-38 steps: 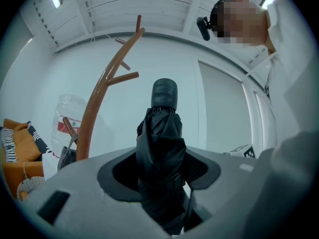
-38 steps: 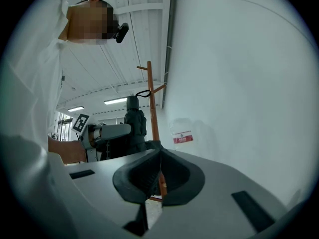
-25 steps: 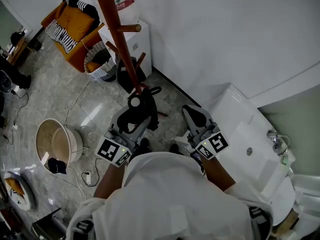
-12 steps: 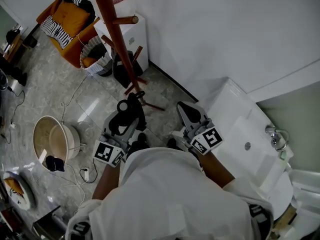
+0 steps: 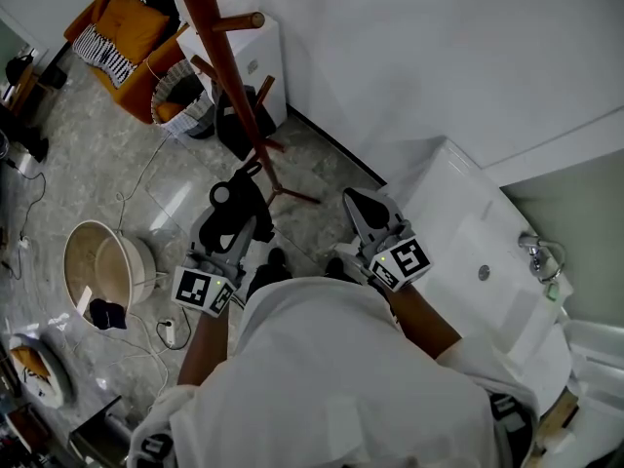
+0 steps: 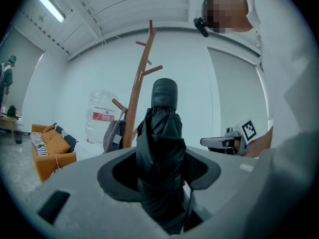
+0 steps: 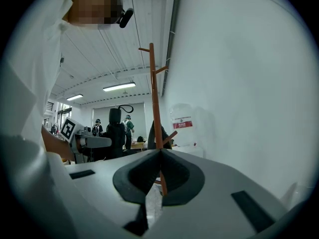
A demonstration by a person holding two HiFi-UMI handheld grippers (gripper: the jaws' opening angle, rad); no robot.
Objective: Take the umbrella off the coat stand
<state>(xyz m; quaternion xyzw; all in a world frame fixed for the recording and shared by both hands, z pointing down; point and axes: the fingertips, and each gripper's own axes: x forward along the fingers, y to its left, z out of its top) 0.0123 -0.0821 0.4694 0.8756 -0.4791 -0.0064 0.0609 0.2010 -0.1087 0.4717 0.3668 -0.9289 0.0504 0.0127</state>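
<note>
In the head view a folded black umbrella (image 5: 230, 211) is clamped upright in my left gripper (image 5: 232, 224), its wrist strap looping free just left of the brown coat stand (image 5: 226, 61). The umbrella hangs on no peg. Seen from the left gripper view, the umbrella (image 6: 160, 148) fills the gap between the jaws, and the coat stand (image 6: 138, 96) rises behind it. My right gripper (image 5: 363, 208) is shut with nothing in it, to the right of the stand's feet. The right gripper view shows its jaws (image 7: 160, 156) meeting in front of the coat stand (image 7: 155, 108).
At the stand's base are a black bag (image 5: 237, 125), a white cabinet (image 5: 244, 47) and a woven basket (image 5: 178, 113). An orange armchair (image 5: 127, 32) sits far left. A round wooden tub (image 5: 102, 271) and cables lie on the floor. A white basin (image 5: 487, 252) is at right.
My left gripper has carried the umbrella left and lower, away from the coat stand's pole. My right gripper has sunk a little. The view has shifted slightly.
</note>
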